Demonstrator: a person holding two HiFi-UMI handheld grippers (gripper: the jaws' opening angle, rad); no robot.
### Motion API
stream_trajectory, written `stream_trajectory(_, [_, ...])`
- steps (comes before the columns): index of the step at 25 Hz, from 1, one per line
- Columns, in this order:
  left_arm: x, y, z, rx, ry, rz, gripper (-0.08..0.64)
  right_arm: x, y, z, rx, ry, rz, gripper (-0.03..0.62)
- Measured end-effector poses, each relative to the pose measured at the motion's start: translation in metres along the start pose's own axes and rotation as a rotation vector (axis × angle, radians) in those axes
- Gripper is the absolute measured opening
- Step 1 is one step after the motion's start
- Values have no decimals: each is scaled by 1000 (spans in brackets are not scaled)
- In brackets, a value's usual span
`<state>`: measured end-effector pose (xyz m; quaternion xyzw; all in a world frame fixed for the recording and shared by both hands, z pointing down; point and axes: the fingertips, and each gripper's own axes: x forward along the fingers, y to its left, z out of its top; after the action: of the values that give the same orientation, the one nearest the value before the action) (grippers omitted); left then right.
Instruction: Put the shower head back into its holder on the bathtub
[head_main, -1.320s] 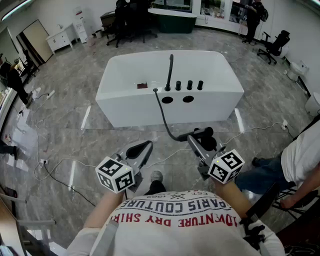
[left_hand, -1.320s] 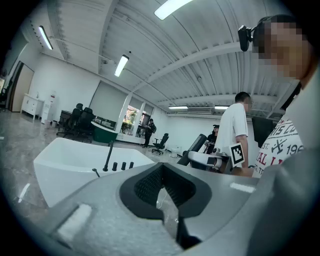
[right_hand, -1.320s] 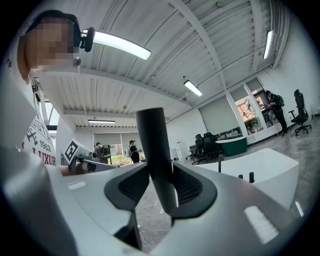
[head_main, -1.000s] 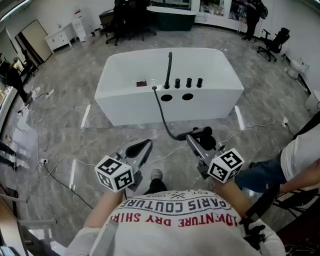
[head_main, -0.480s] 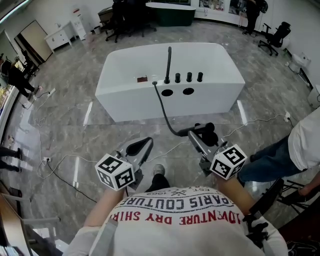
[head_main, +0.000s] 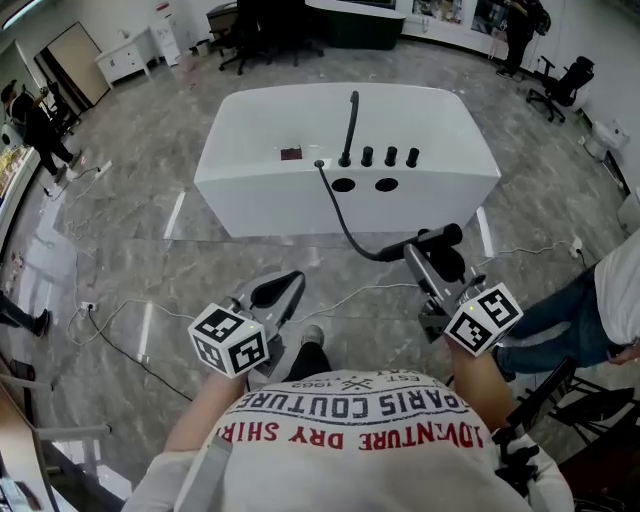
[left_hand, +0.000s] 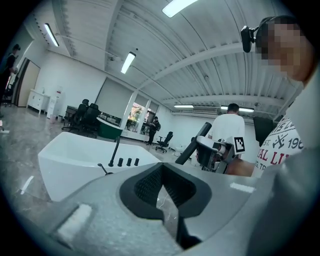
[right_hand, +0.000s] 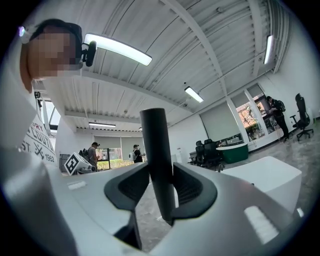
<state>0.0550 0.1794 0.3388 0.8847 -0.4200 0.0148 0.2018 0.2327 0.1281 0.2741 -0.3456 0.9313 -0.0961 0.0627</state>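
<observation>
We see the right gripper (head_main: 428, 262) clamped on the shower head (head_main: 442, 236), well short of the bathtub (head_main: 250, 190), left gripper (head_main: 288, 284) closed empty (spare hand), so we should carry it in, watch the hose (head_main: 350, 234) slack, and line its handle over a deck hole (head_main: 343, 184) before lowering.

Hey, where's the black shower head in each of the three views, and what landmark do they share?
Head view: shower head right of centre, lying across the right gripper.
Left gripper view: right of centre, a black bar slanting up.
Right gripper view: dead centre, upright, clamped between the jaws.
Shared landmark: white bathtub, at left in the left gripper view, at right in the right gripper view.
</observation>
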Motion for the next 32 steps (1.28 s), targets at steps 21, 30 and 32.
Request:
stream_trajectory(21, [94,202,51,-82,90,-113,3,186,-72,35,-15,-55,-93,141])
stream_trajectory(30, [142,251,14,-79,216,-170,3,250,-109,37,-6,-38,-88,140])
stream_trajectory(32, [159,259,11,-81,233,-180,3,263,-126,39,21,-47,-79,140])
